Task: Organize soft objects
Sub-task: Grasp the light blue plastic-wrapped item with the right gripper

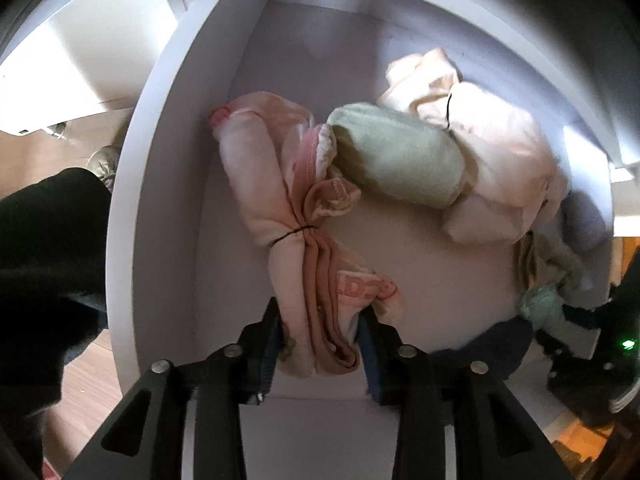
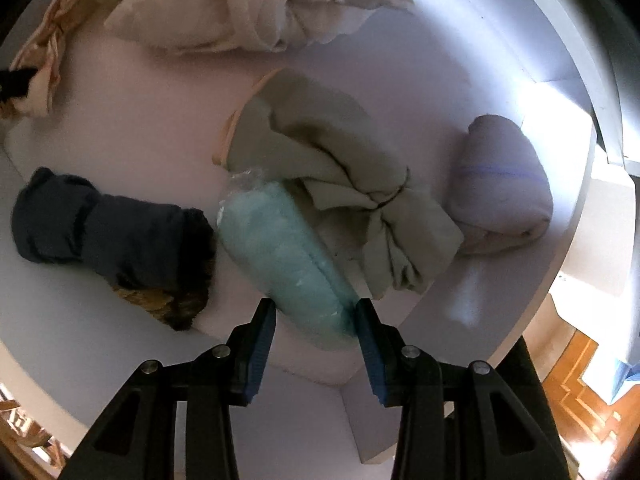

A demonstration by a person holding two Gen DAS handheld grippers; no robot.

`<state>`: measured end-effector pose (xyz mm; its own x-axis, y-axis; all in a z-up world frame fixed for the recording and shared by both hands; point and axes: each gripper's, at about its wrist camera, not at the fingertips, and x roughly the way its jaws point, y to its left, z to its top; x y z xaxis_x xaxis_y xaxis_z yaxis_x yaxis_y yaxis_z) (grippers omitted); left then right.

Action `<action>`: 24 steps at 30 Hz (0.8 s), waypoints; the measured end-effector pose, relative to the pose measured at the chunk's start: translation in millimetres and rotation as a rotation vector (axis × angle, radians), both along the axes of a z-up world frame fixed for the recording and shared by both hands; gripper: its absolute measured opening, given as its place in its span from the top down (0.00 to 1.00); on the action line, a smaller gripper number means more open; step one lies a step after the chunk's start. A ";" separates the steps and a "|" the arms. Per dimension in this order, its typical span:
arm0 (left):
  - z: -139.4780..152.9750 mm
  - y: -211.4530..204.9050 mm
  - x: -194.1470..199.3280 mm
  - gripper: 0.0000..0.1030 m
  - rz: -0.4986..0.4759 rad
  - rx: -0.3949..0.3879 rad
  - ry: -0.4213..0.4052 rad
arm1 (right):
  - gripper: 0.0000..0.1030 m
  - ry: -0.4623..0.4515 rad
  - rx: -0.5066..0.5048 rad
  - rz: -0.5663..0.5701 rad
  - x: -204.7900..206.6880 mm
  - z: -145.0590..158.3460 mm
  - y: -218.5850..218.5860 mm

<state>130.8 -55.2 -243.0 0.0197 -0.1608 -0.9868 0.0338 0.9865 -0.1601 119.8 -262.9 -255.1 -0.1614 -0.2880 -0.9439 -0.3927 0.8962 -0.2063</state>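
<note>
Two grippers work inside a white drawer (image 1: 168,184). The left gripper (image 1: 322,334) has narrow jaws pressing a pink tied bundle (image 1: 280,208) near the drawer's left wall. The right gripper (image 2: 316,320) straddles a pale blue roll (image 2: 280,256) mid-drawer, its pads seemingly touching. Likely risk: a shallow end grip lets either bundle slip or unroll.

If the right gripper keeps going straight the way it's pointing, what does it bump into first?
Most likely the light blue fluffy roll. Its near end already sits between the right gripper's fingers. The beige tied bundle lies just beyond it, a little to the side, though depth is hard to judge here.
</note>
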 end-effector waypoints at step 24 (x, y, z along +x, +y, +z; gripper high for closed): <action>-10.2 -5.6 7.8 0.67 -0.047 0.059 0.011 | 0.69 -0.043 0.022 -0.097 0.8 -5.6 -5.4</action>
